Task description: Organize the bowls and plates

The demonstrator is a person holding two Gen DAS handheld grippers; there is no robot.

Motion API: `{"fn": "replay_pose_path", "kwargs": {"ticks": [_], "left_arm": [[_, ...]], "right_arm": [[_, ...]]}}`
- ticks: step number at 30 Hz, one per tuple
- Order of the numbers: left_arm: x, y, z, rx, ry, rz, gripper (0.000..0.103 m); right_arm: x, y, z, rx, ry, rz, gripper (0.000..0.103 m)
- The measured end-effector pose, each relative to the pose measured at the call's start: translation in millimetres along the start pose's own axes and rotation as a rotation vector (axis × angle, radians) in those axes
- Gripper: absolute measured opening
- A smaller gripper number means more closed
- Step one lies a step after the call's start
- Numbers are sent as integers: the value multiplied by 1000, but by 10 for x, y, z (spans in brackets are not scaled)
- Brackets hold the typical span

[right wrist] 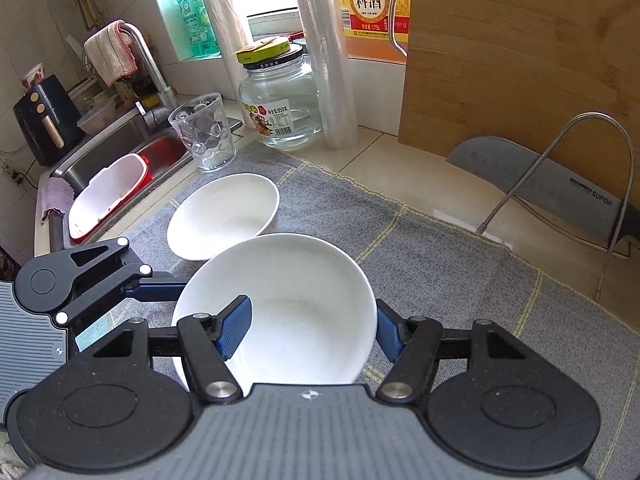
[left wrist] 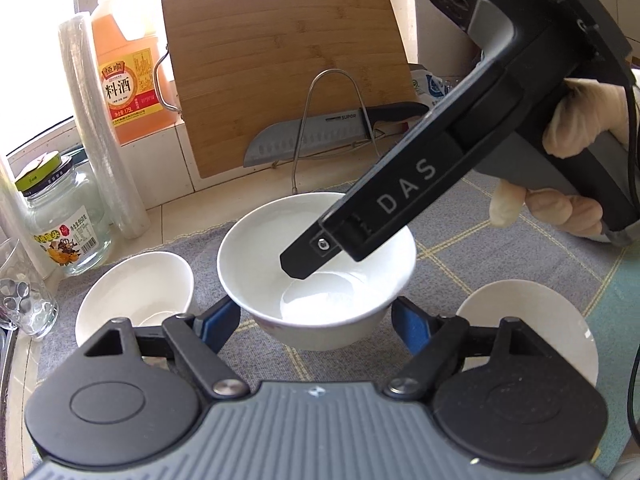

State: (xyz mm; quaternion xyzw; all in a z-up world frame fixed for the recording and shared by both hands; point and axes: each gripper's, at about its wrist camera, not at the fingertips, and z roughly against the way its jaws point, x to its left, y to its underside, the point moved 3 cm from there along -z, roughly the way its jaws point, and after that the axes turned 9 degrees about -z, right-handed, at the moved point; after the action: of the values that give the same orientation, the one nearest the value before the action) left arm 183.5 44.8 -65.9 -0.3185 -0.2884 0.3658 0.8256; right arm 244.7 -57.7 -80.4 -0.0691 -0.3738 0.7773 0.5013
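Observation:
A large white bowl (left wrist: pixel 316 264) (right wrist: pixel 296 312) sits on the grey mat. My left gripper (left wrist: pixel 316 320) is open, its blue pads on either side of the bowl's base, apart from it. My right gripper (right wrist: pixel 310 330) is open and straddles the bowl's rim: one finger (right wrist: pixel 234 326) inside, the other outside on the right. In the left wrist view the right gripper's finger (left wrist: pixel 308 258) dips into the bowl. A smaller white bowl (left wrist: pixel 136 296) (right wrist: pixel 224 216) stands to the left. A white dish (left wrist: pixel 532 328) sits at the right.
A bamboo cutting board (left wrist: pixel 280 72), a knife (left wrist: pixel 320 136) on a wire stand, a cooking-wine bottle (left wrist: pixel 128 76), a cling-film roll (left wrist: pixel 100 128), a glass jar (right wrist: pixel 280 104) and a tumbler (right wrist: pixel 204 132) line the back. A sink (right wrist: pixel 120 168) with a red-and-white tub lies left.

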Motion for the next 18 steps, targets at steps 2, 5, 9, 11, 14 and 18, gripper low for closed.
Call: {"fn": "replay_pose_path", "kwargs": {"ticks": [2,5,9,11,14,18], "left_arm": [[-29,2,65,1,1,-6,82],[-82,14,182,-7,6,-18,82],[-148,17,331,-12,22,-27,82],[-198,12,404,-17,26,-36,82],[-274,6,500,-23,40,-46,82],[-363,0,606,-33,62,-56,82]], "right_arm": [[42,37,83,-10,-2,-2,70],[110,107,200,-23,0,2,70],[198,225,337,-41,14,3,70],[226,285,406,-49,17,-6,70],[262,378,509,-58,24,-13,71],[294,511,646,-70,41,-22,71]]}}
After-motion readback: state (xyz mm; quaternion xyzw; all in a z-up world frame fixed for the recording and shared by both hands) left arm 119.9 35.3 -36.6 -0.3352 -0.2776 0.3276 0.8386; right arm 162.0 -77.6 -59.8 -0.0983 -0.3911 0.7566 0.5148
